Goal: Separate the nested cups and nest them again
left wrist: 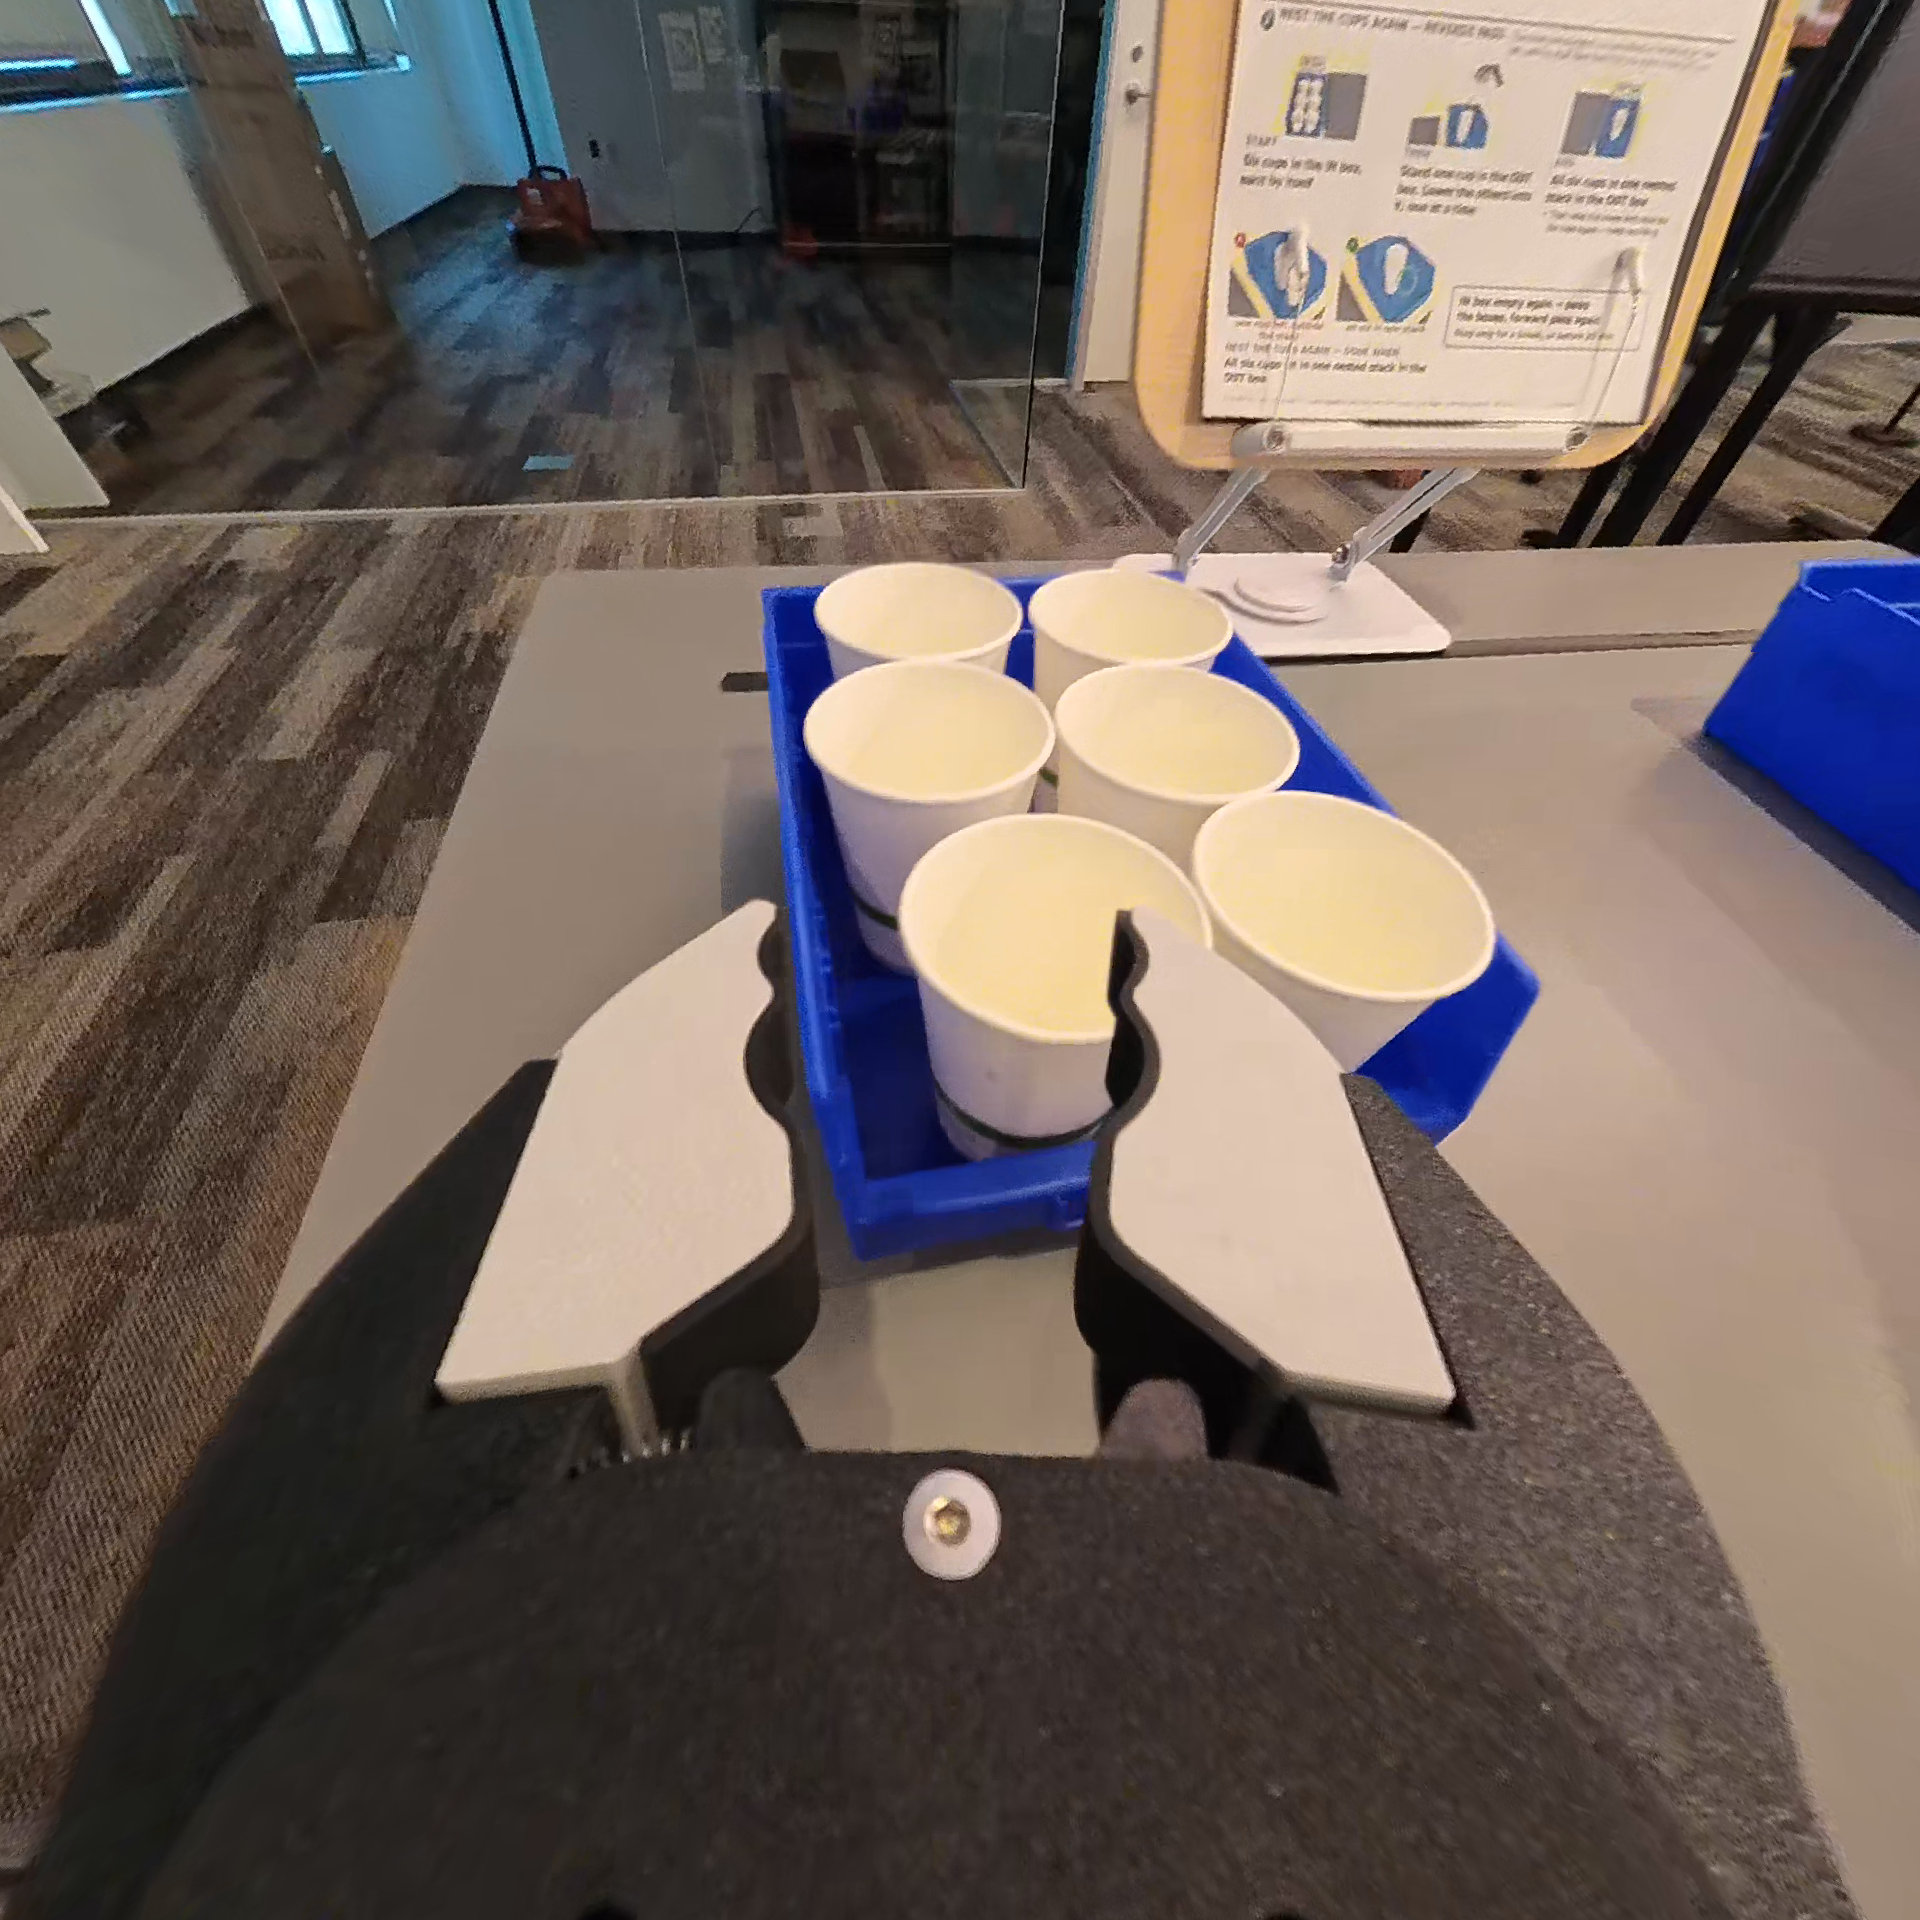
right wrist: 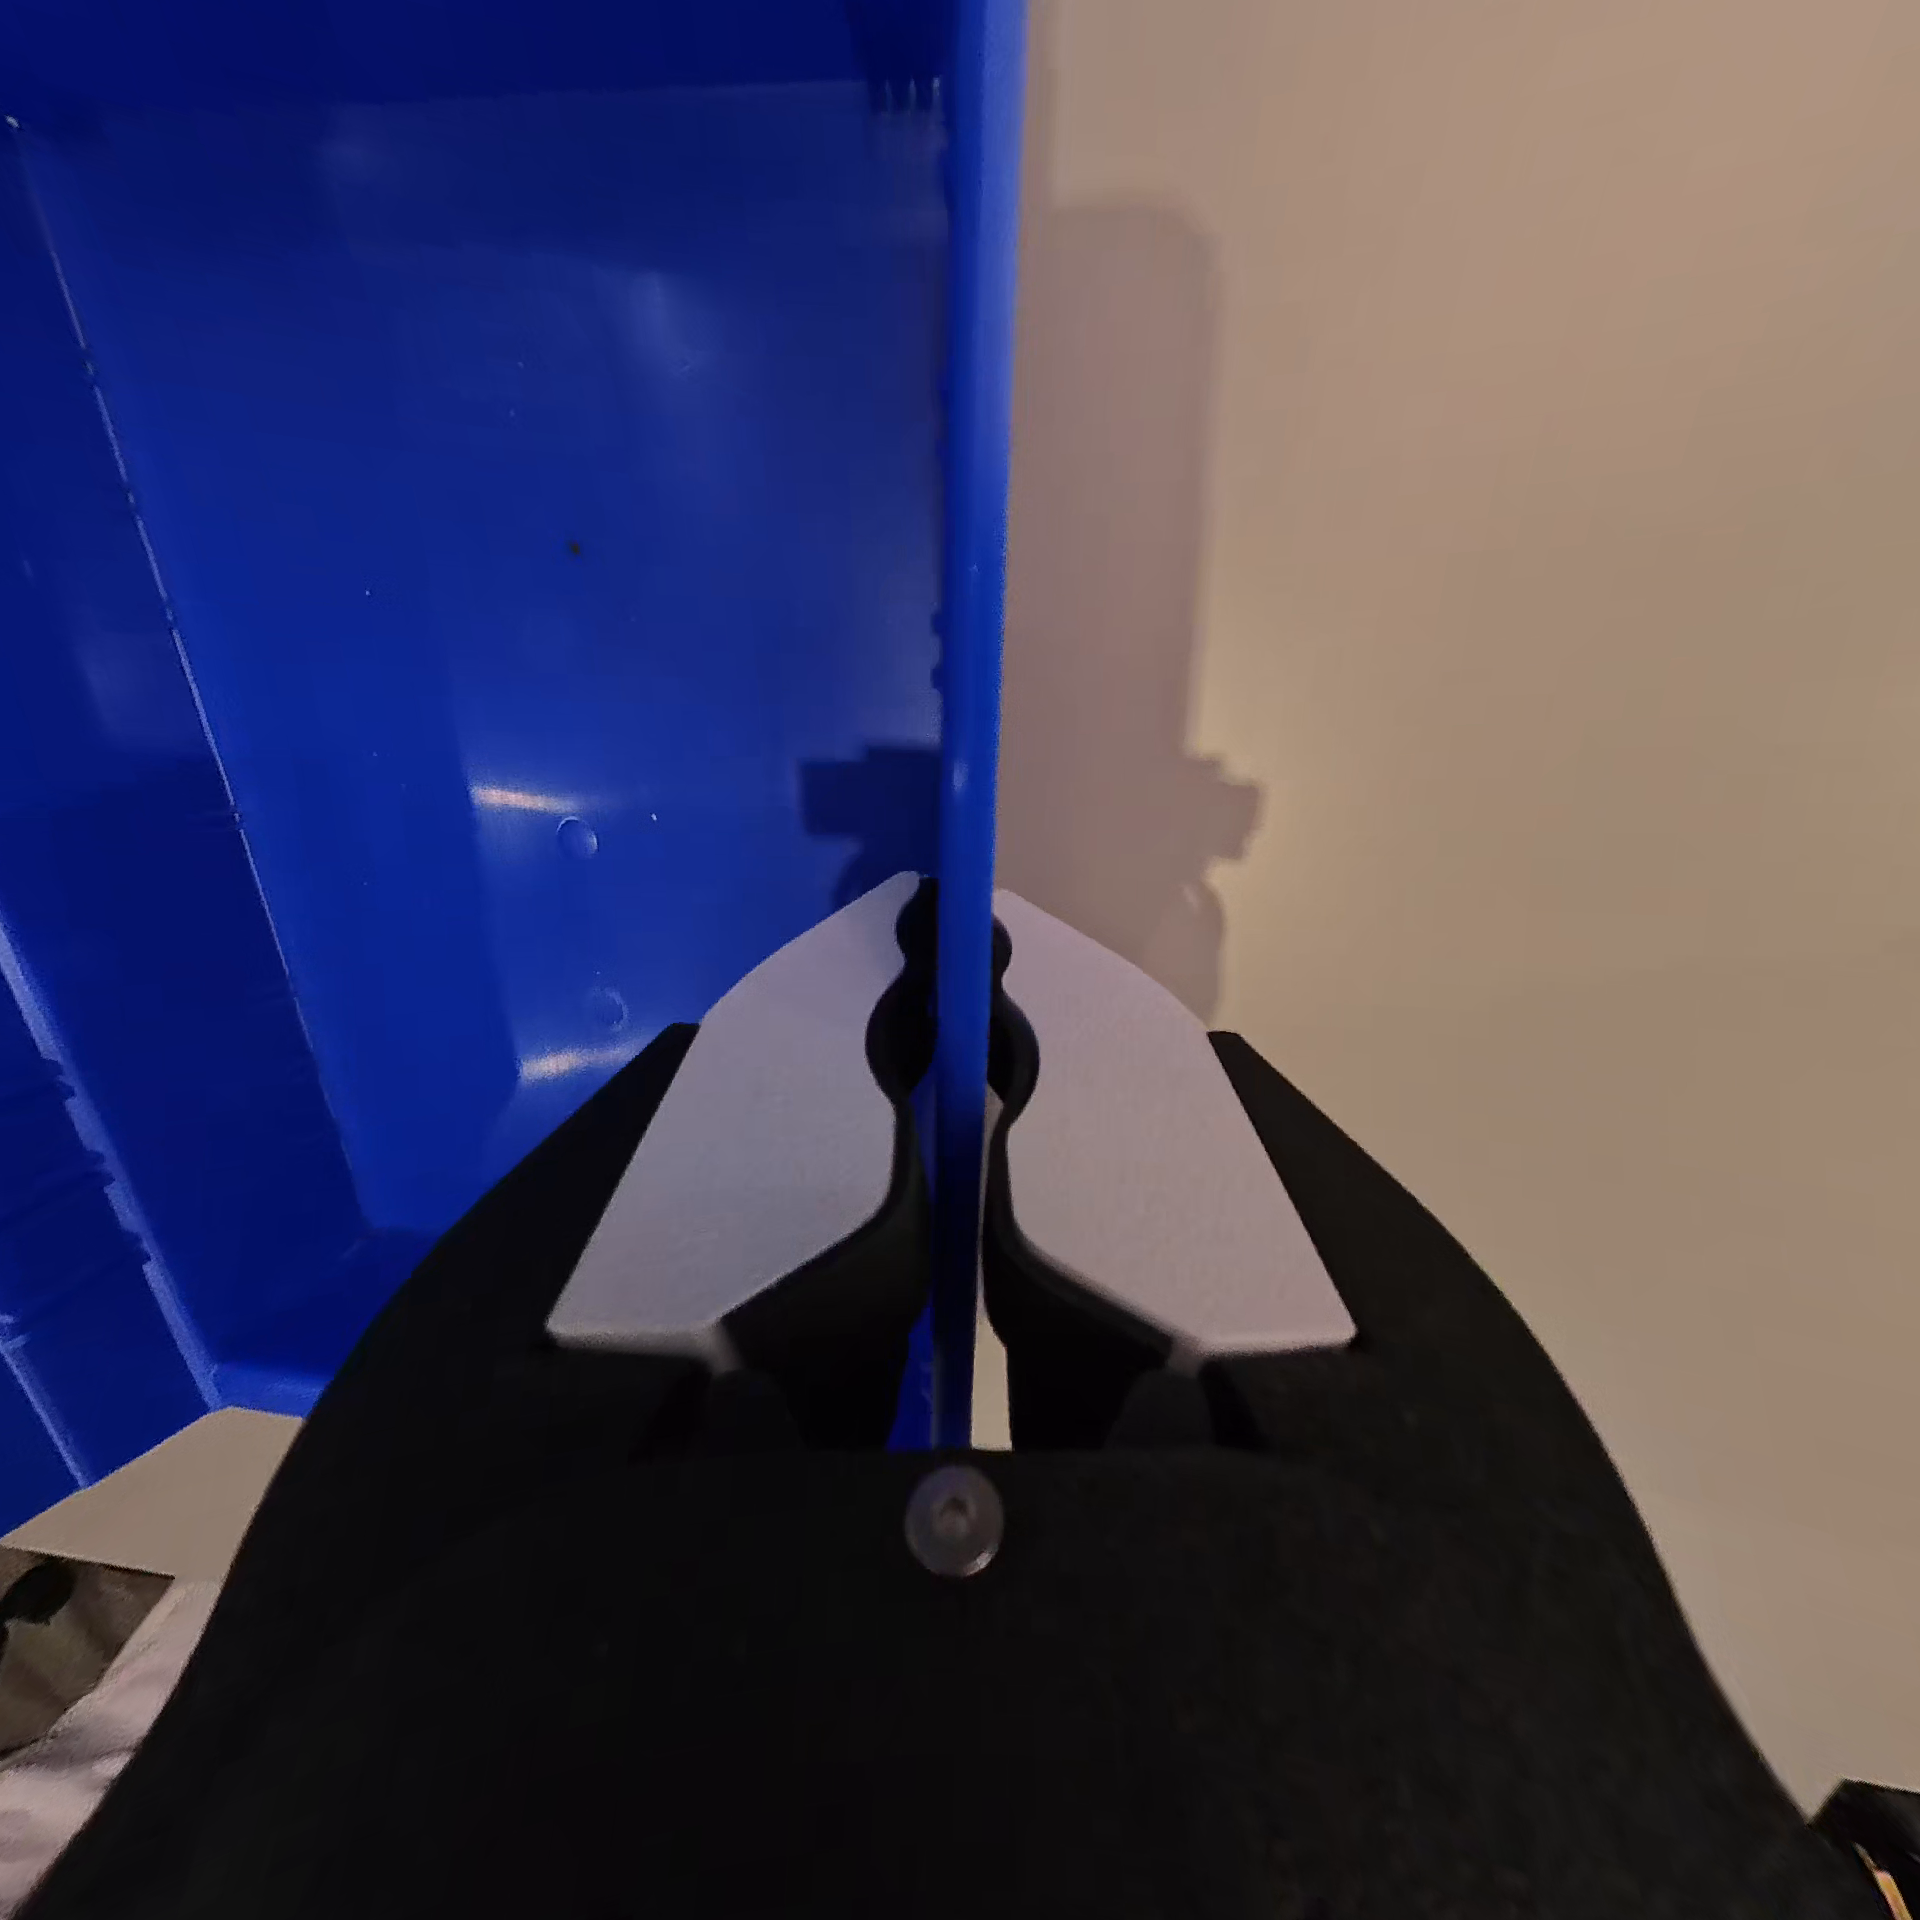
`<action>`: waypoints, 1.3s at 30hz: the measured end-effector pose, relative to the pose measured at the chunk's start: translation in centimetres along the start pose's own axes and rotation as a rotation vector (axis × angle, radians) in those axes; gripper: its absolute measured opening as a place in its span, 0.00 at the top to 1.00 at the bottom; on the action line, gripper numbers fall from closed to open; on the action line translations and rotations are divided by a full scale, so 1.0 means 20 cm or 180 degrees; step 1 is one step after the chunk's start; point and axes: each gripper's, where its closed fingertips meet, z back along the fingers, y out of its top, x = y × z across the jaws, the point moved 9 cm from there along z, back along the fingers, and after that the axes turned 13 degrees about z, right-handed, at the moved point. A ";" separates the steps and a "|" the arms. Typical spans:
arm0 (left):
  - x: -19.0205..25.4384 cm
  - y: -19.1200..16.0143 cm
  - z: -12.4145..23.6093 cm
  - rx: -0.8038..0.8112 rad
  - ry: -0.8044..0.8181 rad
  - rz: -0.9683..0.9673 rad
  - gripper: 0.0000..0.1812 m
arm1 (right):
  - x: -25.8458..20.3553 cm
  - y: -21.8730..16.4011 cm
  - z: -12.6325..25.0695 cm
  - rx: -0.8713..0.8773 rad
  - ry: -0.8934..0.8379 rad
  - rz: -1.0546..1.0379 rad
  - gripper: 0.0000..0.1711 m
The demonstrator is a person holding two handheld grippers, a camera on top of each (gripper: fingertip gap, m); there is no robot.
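Left wrist view shows six white paper cups [left wrist: 1039, 956] standing upright, mouths up, in two rows of three along the length of a glossy blue plastic bin [left wrist: 914, 1174] on a smooth grey table [left wrist: 1621, 1195]. The left gripper [left wrist: 945, 925], grey plates on grainy black foam, tilts down with fingers wide, the nearest cup between them, untouched. Right wrist view: the right gripper [right wrist: 961, 894] points along the thin upright wall of a second blue bin [right wrist: 971, 520], fingers clamped on it.
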 end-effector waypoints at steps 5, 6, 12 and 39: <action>0.13 0.04 -0.06 0.0012 -0.0093 -0.0152 0.68 | 0.11 -0.03 0.02 0.0019 -0.0003 -0.0027 0.97; 0.16 0.05 -0.08 0.0007 -0.0112 -0.0171 0.68 | 0.12 -0.03 0.02 0.0012 -0.0007 0.0002 0.97; 0.29 0.09 -0.17 -0.0029 -0.0190 -0.0320 0.67 | 0.18 -0.02 0.02 0.0025 0.0033 0.0044 0.97; 0.89 0.58 -0.39 0.0655 -0.1795 -0.0462 0.79 | -0.74 -0.06 0.93 0.3938 0.4927 0.3998 1.00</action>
